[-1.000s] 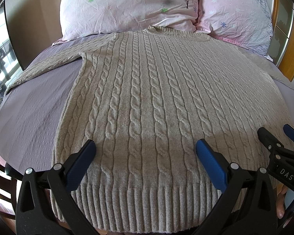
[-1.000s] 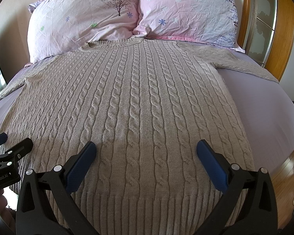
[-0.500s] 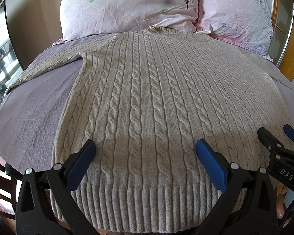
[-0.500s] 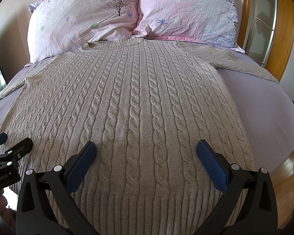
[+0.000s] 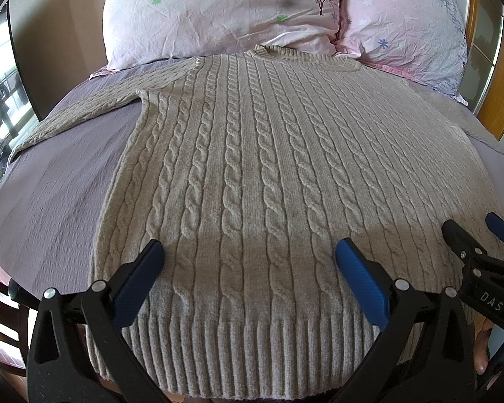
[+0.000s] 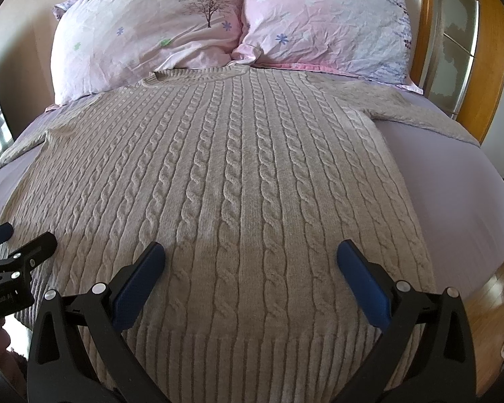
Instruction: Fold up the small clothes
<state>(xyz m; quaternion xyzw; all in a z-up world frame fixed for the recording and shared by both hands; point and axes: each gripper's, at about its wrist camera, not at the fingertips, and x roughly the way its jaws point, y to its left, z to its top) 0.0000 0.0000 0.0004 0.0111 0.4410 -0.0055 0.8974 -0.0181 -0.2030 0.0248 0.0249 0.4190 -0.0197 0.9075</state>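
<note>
A beige cable-knit sweater (image 5: 268, 168) lies flat and face up on the bed, collar toward the pillows, both sleeves spread out to the sides; it also shows in the right wrist view (image 6: 235, 184). My left gripper (image 5: 248, 252) is open and empty, hovering over the sweater's lower left part near the ribbed hem. My right gripper (image 6: 250, 252) is open and empty over the lower right part. The right gripper shows at the right edge of the left wrist view (image 5: 473, 238). The left gripper shows at the left edge of the right wrist view (image 6: 20, 241).
A lilac sheet (image 5: 60, 184) covers the bed. Two pink pillows (image 6: 151, 37) (image 6: 322, 23) lean at the head. A wooden frame with mirror panels (image 6: 467, 50) stands at the right. Wooden floor (image 6: 500, 288) lies past the bed's right edge.
</note>
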